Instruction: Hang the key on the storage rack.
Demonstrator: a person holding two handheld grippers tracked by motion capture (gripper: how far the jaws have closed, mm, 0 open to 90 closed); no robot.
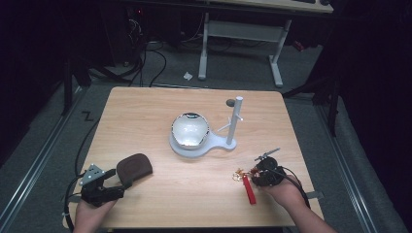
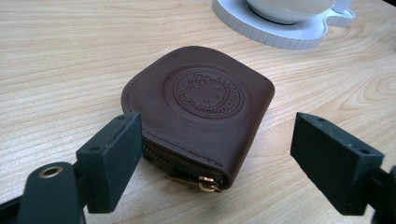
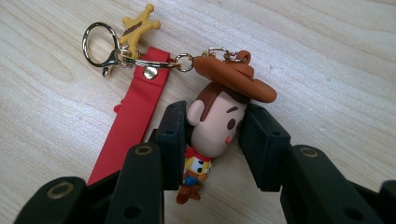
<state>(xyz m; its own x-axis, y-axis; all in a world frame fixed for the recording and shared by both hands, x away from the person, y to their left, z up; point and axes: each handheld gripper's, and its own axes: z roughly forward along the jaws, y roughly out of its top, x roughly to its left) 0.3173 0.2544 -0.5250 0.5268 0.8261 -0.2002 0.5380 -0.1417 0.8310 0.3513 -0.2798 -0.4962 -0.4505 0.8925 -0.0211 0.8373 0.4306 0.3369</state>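
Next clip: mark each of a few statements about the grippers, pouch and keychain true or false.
1. The right gripper is shut on the keychain figure's head. True.
2. The left gripper is clamped on the pouch. False: its jaws are open, either side of the pouch's zipper end.
3. The keychain has a red strap. True.
4. The pouch lies in the bowl. False: it lies on the table.

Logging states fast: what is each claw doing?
Left claw: open, astride the brown pouch.
Right claw: shut on the cowboy keychain.
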